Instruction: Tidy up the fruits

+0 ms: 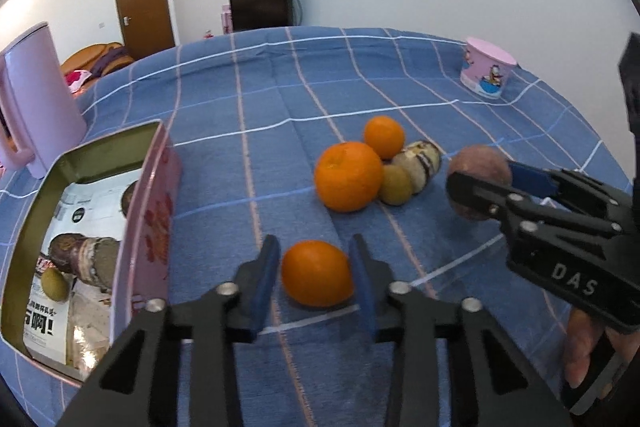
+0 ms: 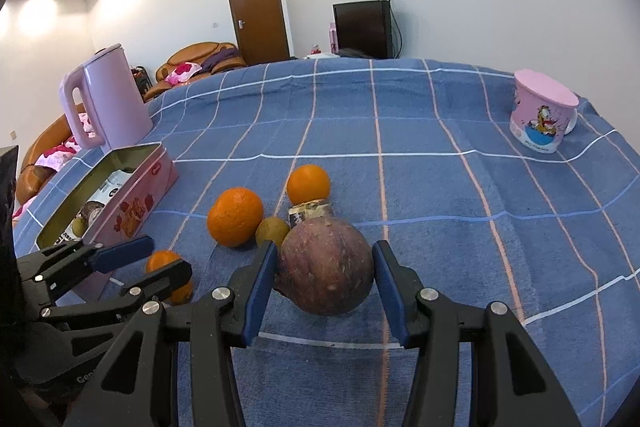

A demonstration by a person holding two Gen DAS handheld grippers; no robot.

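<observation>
On near cloth, small orange (image 1: 317, 274) being pinched by L gripper (image 1: 316, 281), brown fruit (image 2: 326, 267) by R gripper (image 2: 325, 281), both part-closed; next, lift to tin (image 1: 148, 211).

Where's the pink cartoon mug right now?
The pink cartoon mug stands at the far right of the blue checked tablecloth in both wrist views, alone and well beyond the fruit cluster, across from the pink kettle.

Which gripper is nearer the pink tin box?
Left. The left gripper, around a small orange, is right beside the pink tin box; the right gripper sits beyond the fruit pile.
</observation>
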